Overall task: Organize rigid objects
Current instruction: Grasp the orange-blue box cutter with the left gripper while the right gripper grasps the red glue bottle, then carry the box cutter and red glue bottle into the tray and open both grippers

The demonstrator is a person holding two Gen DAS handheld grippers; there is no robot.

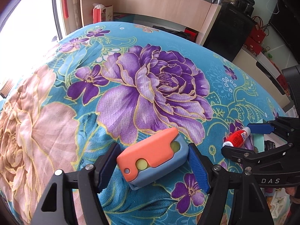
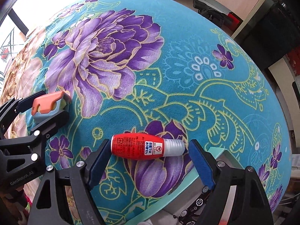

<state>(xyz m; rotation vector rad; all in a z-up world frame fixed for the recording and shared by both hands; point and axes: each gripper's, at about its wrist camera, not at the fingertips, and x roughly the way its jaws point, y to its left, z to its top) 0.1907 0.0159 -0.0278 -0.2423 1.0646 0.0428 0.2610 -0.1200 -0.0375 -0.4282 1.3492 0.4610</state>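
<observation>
An orange and grey-blue plastic block toy (image 1: 152, 155) with yellow-green round inserts sits between the blue fingers of my left gripper (image 1: 152, 166); the jaws stand at its two ends, touching or nearly so. It also shows in the right wrist view (image 2: 49, 106), in the left gripper. A small red bottle (image 2: 142, 147) with a clear cap lies on its side between the fingers of my right gripper (image 2: 149, 164); the left pad touches its base, and a small gap shows at the cap end. The bottle also shows in the left wrist view (image 1: 237, 137).
All lies on a teal floral blanket (image 1: 150, 78) with a large purple flower. A mint-green box (image 2: 210, 180) holding small black items sits under the right gripper at the blanket's near edge. A wooden shelf unit (image 1: 150, 5) and dark cabinet (image 1: 230, 31) stand behind.
</observation>
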